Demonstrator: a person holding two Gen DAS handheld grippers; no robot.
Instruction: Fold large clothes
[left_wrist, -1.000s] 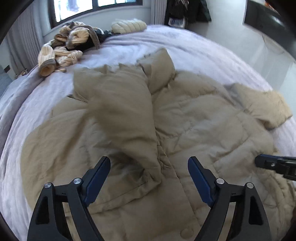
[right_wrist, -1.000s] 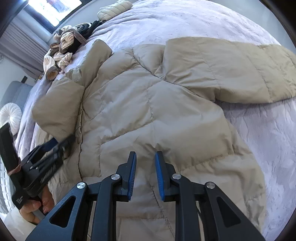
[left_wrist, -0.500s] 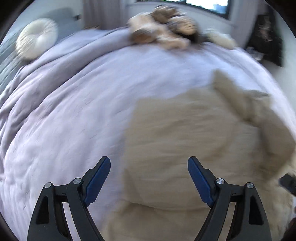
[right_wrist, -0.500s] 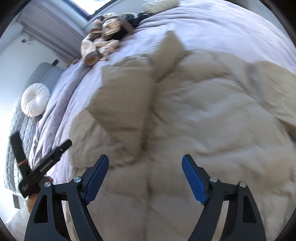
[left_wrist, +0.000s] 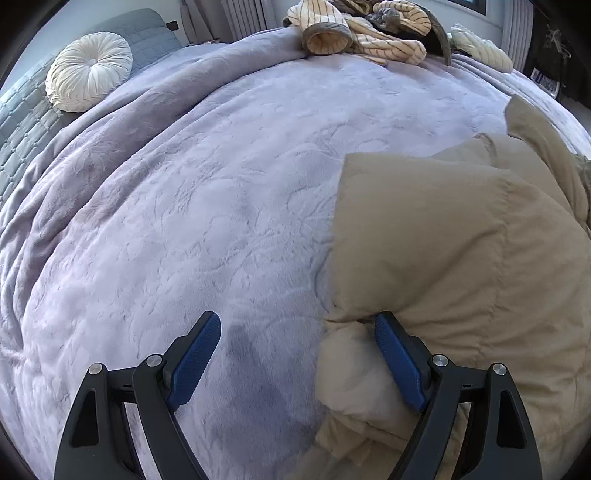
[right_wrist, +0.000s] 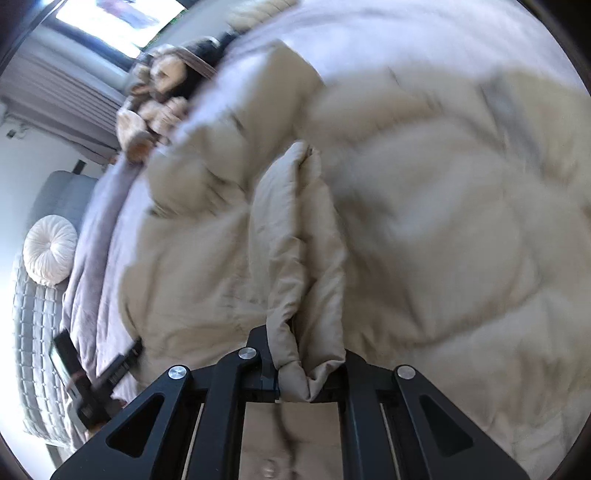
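Note:
A large beige puffer jacket (left_wrist: 461, 258) lies spread on a lilac bedspread (left_wrist: 203, 192). My left gripper (left_wrist: 295, 354) is open at the jacket's left edge, its right finger against a rolled fold of fabric and its left finger over the bare bedspread. In the right wrist view the jacket (right_wrist: 424, 221) fills most of the frame, blurred. My right gripper (right_wrist: 308, 373) is shut on a bunched fold of the jacket that rises from its jaws. The left gripper also shows in the right wrist view (right_wrist: 99, 373) at the lower left.
A pile of striped cream clothes (left_wrist: 365, 33) lies at the far side of the bed. A round white cushion (left_wrist: 88, 70) rests against a grey quilted headboard (left_wrist: 22, 122). A window (right_wrist: 122, 18) and curtains stand beyond.
My right gripper opened, then shut on a fold of the jacket. My left gripper swung left from over the jacket's middle to its left edge and stayed open.

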